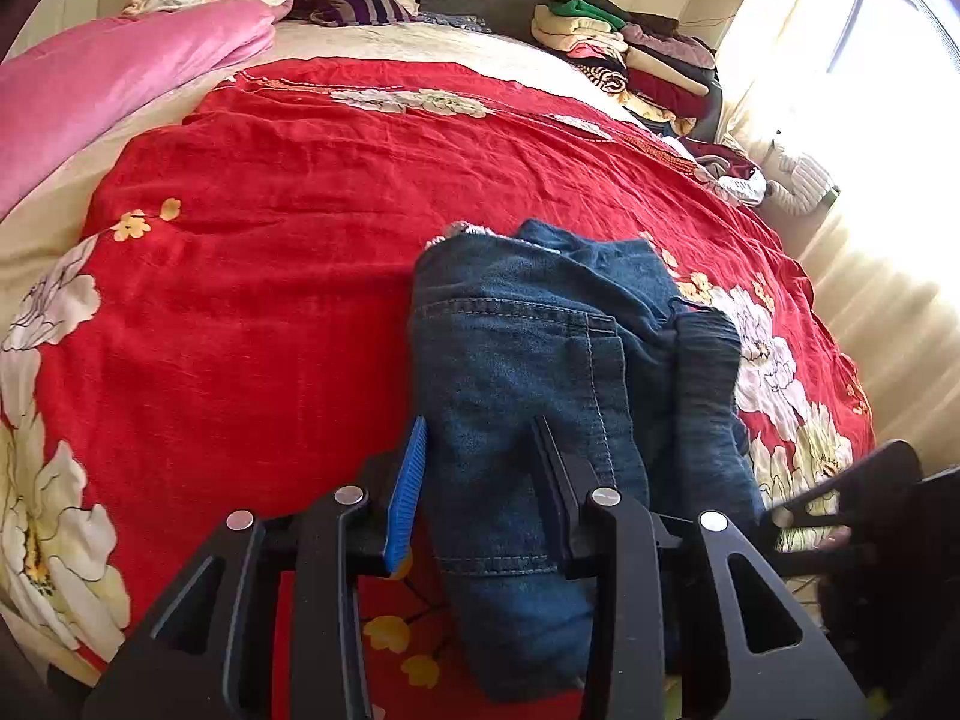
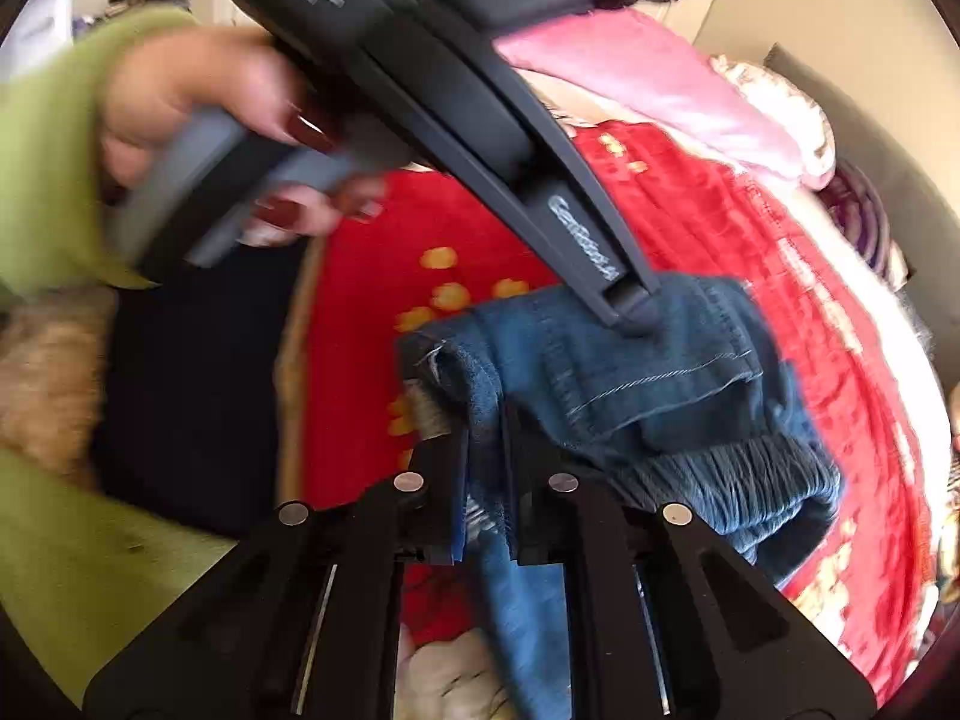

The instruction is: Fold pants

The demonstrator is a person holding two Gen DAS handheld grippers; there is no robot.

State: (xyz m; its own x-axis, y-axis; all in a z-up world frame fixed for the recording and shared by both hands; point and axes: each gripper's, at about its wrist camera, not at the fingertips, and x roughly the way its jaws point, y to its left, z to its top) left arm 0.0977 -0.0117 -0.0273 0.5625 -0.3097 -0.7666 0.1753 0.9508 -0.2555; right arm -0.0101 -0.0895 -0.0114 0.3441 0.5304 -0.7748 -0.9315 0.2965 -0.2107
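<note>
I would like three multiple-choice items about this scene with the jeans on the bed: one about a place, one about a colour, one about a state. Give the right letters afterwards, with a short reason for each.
1. Where does the pile of folded clothes lie?
A. at the far corner of the bed, near the window
B. on the floor under the bed
C. on top of the jeans

2. What colour is the cover under the jeans?
A. plain green
B. red with pale flowers
C. black and white stripes

3. How does the right tool stand?
A. wide open above bare cover
B. out of view in both pictures
C. shut on denim

Answers:
1 A, the stack sits at the far right by the bright curtain.
2 B, red cloth with white and yellow blooms surrounds the denim.
3 C, blue fabric is pinched between its fingers.
</note>
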